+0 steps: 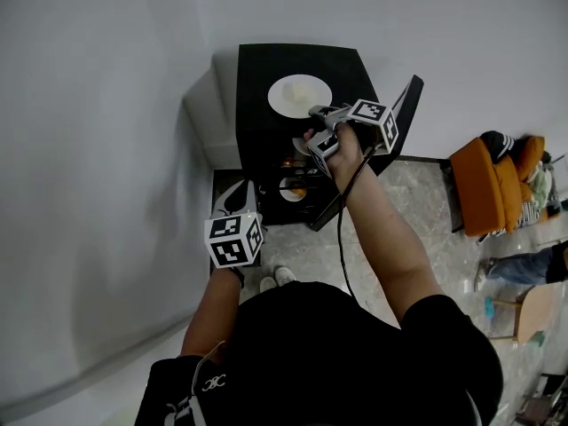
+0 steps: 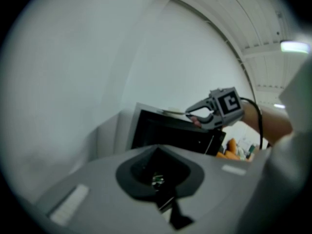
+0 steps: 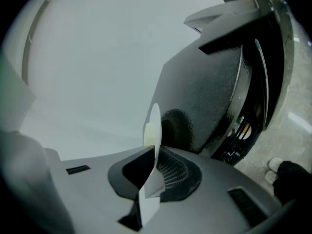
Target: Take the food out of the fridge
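Observation:
A small black fridge (image 1: pixel 266 69) stands against the wall with its door (image 1: pixel 404 105) swung open to the right. On its top lies a white plate (image 1: pixel 300 94) with pale food. My right gripper (image 1: pixel 314 112) is shut on the plate's near rim. In the right gripper view the plate (image 3: pixel 154 123) stands edge-on between the jaws, above the fridge's top (image 3: pixel 209 91). Inside the fridge, dishes with orange food (image 1: pixel 293 187) sit on shelves. My left gripper (image 1: pixel 240 193) hangs low at the fridge's front left, shut and holding nothing. It looks at the right gripper (image 2: pixel 187 112).
A pale box (image 1: pixel 209 118) adjoins the fridge's left side. An orange armchair (image 1: pixel 484 185) with clothes on it stands at the right, and a person's legs (image 1: pixel 524 264) show beyond it. My shoes (image 1: pixel 275 280) are on the stone floor before the fridge.

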Demonstrator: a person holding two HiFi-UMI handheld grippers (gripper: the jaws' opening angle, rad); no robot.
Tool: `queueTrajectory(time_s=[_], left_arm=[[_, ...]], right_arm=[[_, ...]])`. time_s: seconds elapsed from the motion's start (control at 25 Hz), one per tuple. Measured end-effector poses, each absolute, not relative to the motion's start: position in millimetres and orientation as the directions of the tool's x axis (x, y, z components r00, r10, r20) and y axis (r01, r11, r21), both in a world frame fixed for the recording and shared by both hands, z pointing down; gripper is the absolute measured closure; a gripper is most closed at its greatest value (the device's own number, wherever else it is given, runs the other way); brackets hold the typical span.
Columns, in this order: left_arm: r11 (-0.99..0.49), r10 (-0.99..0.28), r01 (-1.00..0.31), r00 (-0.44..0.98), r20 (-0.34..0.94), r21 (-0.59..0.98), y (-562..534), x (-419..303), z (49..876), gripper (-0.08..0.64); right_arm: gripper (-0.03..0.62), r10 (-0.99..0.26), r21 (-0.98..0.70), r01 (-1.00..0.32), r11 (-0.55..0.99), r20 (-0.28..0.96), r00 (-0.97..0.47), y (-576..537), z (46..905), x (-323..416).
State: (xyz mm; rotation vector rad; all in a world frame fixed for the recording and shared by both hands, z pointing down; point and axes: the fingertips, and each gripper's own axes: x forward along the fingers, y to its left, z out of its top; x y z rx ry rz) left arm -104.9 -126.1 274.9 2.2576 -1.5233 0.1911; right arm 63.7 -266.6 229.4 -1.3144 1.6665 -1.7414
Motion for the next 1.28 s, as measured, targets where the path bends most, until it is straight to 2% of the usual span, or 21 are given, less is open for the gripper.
queueTrajectory(time_s=[0.24, 0.4, 0.56, 0.68, 0.72, 0.76, 0.8, 1.04, 1.28], left_arm=[[-0.335, -0.847, -0.908, 0.408, 0.341, 0.253, -127, -102, 277, 0.561], [-0.333, -0.842, -0.907, 0.410, 0.351, 0.259, -132, -104, 282, 0.561], [-0.329, -0.842, -0.907, 0.408, 0.353, 0.264, -135, -103, 283, 0.561], [-0.325, -0.844, -0.910, 0.402, 0.356, 0.259, -137, -102, 283, 0.561], [-0.323, -0.845, -0.912, 0.399, 0.357, 0.255, -138, -102, 283, 0.561], [-0.320, -0.846, -0.914, 0.395, 0.359, 0.251, -139, -103, 282, 0.561], [-0.316, -0.848, -0.916, 0.390, 0.360, 0.248, -141, -103, 281, 0.561], [-0.305, -0.859, -0.924, 0.372, 0.353, 0.230, -153, -102, 266, 0.561], [-0.325, -0.866, -0.924, 0.377, 0.329, 0.201, -158, -88, 245, 0.561]], right_arm=[[0.545, -0.799, -0.771, -0.603, -0.205, 0.487, -0.352, -267, 225, 75], [0.450, -0.798, -0.618, -0.761, -0.197, 0.551, -0.241, -270, 224, 84], [0.434, -0.805, -0.428, -0.888, -0.168, 0.579, -0.127, -268, 221, 91], [0.437, -0.848, -0.339, -0.928, -0.156, 0.528, -0.051, -264, 213, 100], [0.484, -0.866, -0.324, -0.934, -0.153, 0.500, -0.032, -261, 209, 104], [0.576, -0.884, -0.313, -0.939, -0.145, 0.468, -0.019, -257, 204, 107], [0.592, -0.902, -0.303, -0.944, -0.128, 0.432, -0.016, -254, 200, 108], [0.592, -0.962, -0.284, -0.957, 0.053, 0.241, -0.125, -232, 192, 100], [0.592, -0.981, -0.193, -0.971, 0.141, 0.107, -0.164, -201, 183, 96]])
